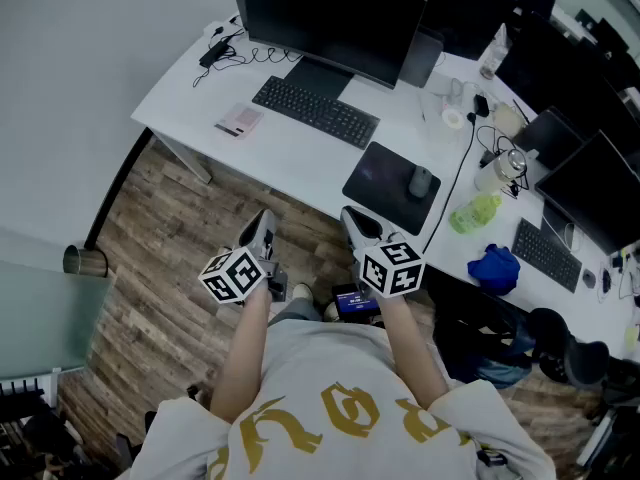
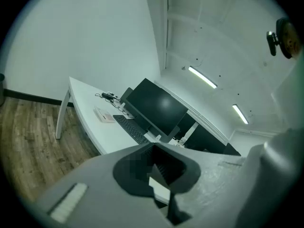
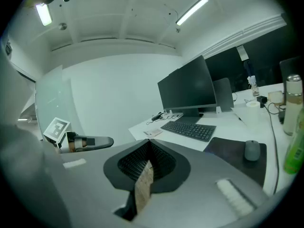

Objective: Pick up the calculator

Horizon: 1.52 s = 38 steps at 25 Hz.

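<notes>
The calculator (image 1: 239, 120) is a small pinkish-white slab lying flat on the white desk (image 1: 290, 158), left of the black keyboard (image 1: 315, 110). It also shows as a pale slab in the left gripper view (image 2: 102, 114) and the right gripper view (image 3: 153, 132). My left gripper (image 1: 262, 228) and right gripper (image 1: 357, 223) hover side by side over the wooden floor, short of the desk's near edge and well away from the calculator. Both have their jaws pressed together with nothing held, as seen for the left gripper (image 2: 157, 175) and the right gripper (image 3: 144, 172).
A black monitor (image 1: 335, 18) stands behind the keyboard. A mouse (image 1: 421, 181) rests on a dark pad (image 1: 385, 178). Cables (image 1: 222, 50) lie at the desk's far left corner. A green bottle (image 1: 473, 211), a blue cloth (image 1: 496, 268) and more monitors are to the right.
</notes>
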Each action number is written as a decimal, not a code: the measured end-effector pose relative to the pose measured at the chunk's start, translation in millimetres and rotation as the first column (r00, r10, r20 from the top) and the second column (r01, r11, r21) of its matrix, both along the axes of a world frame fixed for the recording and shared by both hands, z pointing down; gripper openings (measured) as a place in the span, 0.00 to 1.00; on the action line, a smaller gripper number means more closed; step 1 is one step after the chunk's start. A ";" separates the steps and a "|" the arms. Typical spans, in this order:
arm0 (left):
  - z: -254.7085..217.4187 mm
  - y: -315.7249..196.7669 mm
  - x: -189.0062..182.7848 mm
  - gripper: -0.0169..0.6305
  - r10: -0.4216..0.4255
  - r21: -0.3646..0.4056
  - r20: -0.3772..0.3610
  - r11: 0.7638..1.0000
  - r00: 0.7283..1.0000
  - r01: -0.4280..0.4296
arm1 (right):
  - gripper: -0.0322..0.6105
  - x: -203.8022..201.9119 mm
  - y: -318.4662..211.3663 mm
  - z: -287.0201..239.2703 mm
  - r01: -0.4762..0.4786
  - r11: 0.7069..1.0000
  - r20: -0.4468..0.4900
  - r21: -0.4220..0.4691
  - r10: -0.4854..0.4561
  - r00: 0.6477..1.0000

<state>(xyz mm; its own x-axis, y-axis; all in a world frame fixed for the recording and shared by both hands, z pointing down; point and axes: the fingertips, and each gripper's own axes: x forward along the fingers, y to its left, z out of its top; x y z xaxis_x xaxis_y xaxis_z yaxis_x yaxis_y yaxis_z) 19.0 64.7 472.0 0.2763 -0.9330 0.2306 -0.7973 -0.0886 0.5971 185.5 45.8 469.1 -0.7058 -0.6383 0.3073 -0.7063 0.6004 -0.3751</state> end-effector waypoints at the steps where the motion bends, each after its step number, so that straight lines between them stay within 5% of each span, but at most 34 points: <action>1: 1.1 0.9 -0.7 0.03 -0.006 0.001 -0.010 1.000 1.000 0.006 | 0.09 1.6 -0.5 1.7 0.000 1.000 0.000 -0.003 0.000 1.000; 12: 0.5 11.9 -7.5 0.03 -0.035 -0.005 0.006 0.999 0.999 0.035 | 0.09 -3.7 4.5 -2.1 0.032 0.999 0.011 0.010 -0.032 0.999; 16: 7.9 19.4 -16.1 0.11 -0.053 -0.030 -0.005 0.998 0.999 0.053 | 0.09 -10.8 6.5 3.2 0.036 0.999 0.046 -0.008 -0.036 0.998; 27: 15.0 -9.8 -79.6 0.13 -0.105 -0.048 -0.004 0.993 0.994 0.105 | 0.09 -49.1 -29.4 12.9 0.023 0.999 -0.014 -0.030 -0.023 1.000; 38: 30.8 -96.7 -192.2 0.13 -0.074 -0.074 -0.049 0.995 0.996 0.071 | 0.09 -156.6 -98.8 27.0 -0.012 0.998 -0.081 -0.059 0.007 0.997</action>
